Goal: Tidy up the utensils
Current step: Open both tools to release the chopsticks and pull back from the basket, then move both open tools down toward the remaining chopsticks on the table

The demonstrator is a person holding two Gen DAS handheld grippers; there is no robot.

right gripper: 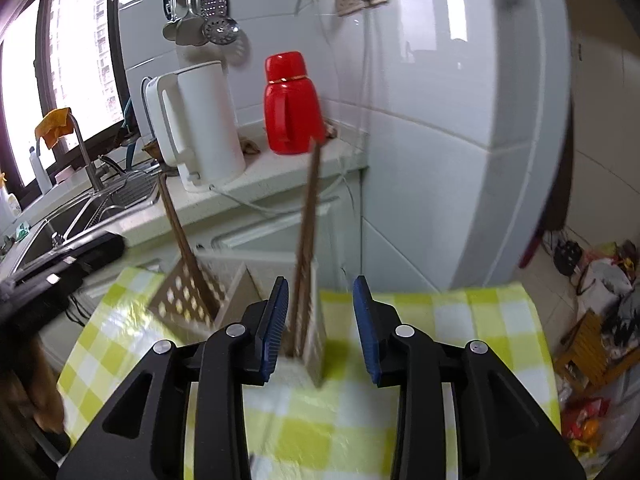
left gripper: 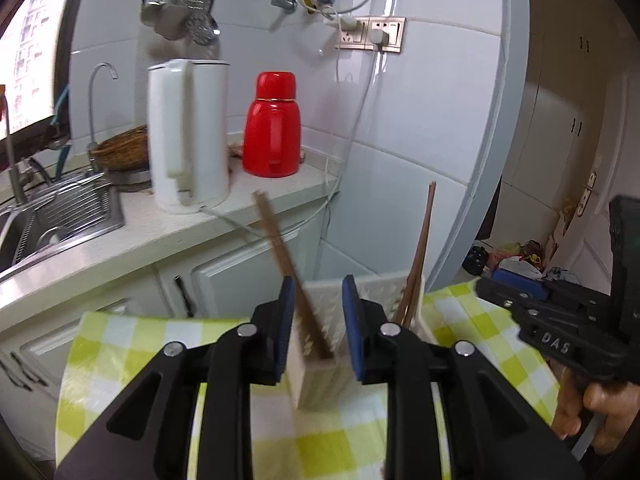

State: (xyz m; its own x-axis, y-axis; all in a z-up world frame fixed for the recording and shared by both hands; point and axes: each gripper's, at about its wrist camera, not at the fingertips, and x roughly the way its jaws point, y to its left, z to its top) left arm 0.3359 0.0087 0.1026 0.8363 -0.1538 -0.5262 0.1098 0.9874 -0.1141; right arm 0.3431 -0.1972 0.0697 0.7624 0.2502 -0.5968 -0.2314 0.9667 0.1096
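A cream perforated utensil holder (left gripper: 320, 376) (right gripper: 224, 300) stands on the green-checked table (left gripper: 120, 356) (right gripper: 440, 320). A brown chopstick pair (left gripper: 292, 276) (right gripper: 184, 240) leans in its left compartment. Another pair (left gripper: 418, 264) (right gripper: 306, 248) stands in its right compartment. My left gripper (left gripper: 318, 308) is open just above the holder, its jaws around the left pair without touching. My right gripper (right gripper: 322, 308) is open beside the right pair, empty. The right gripper also shows in the left wrist view (left gripper: 552, 320).
Behind the table runs a counter with a white kettle (left gripper: 188, 136) (right gripper: 200, 124), a red flask (left gripper: 272, 124) (right gripper: 292, 104) and a sink (left gripper: 60, 216) (right gripper: 80, 216). Ladles hang on the wall (right gripper: 200, 12). Clutter lies on the floor at the right (right gripper: 592, 320).
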